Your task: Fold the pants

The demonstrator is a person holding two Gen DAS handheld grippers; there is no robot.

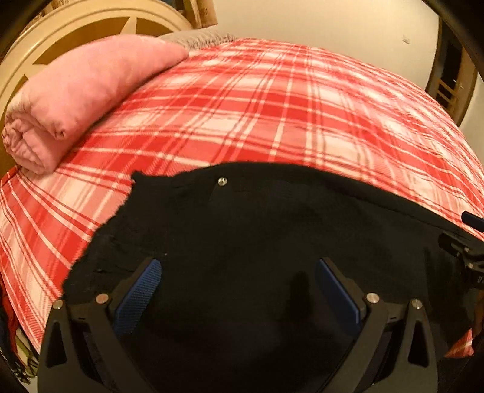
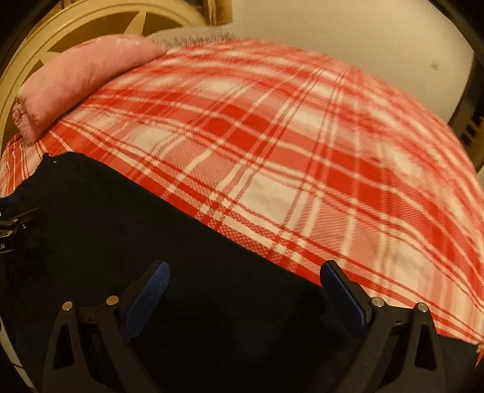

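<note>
Black pants [image 1: 242, 223] lie flat on a red and white plaid bedspread [image 1: 272, 105], waistband end with a metal button [image 1: 222, 180] toward the far side. My left gripper [image 1: 239, 269] is open, its blue pads spread wide just above the black cloth near the waist. In the right wrist view the pants [image 2: 121, 226] fill the lower left. My right gripper [image 2: 245, 272] is open over the pants' right edge, where the cloth meets the plaid bedspread [image 2: 302, 151]. The right gripper's body shows at the right edge of the left wrist view [image 1: 466, 251].
A rolled pink blanket [image 1: 75, 93] lies at the far left of the bed, also in the right wrist view [image 2: 81, 75]. A cream headboard [image 1: 60, 27] with a star stands behind it. A wooden chair [image 1: 450, 81] stands at the far right by a white wall.
</note>
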